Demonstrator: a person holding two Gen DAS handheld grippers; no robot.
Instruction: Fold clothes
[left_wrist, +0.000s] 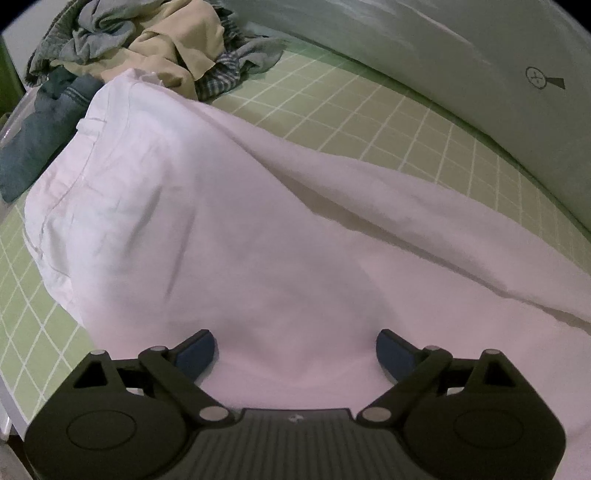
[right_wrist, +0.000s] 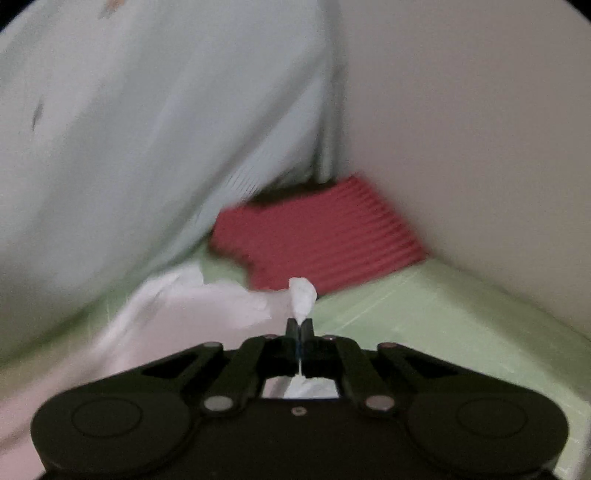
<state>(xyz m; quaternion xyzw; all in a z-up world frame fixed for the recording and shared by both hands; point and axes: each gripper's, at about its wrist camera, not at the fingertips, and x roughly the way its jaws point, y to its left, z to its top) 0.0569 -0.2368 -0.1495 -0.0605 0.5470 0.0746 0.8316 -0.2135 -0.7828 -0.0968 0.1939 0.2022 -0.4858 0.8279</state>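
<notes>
On the green grid mat (left_wrist: 332, 110), my right gripper (right_wrist: 300, 326) is clenched on the white trousers' (left_wrist: 229, 229) hem, my left gripper (left_wrist: 295, 350) hovers released above them; next, I judge, carry the hem toward the waistband.

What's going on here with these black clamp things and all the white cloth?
Someone is folding laundry with a hand-held gripper in each hand. The right gripper has its jaws shut on a bit of the white trousers, which lie spread on a green gridded mat. The left gripper hangs just above the same trousers with its jaws wide open, gripping nothing. A heap of unfolded clothes waits at the mat's far end, and something red and ribbed lies at the other.
</notes>
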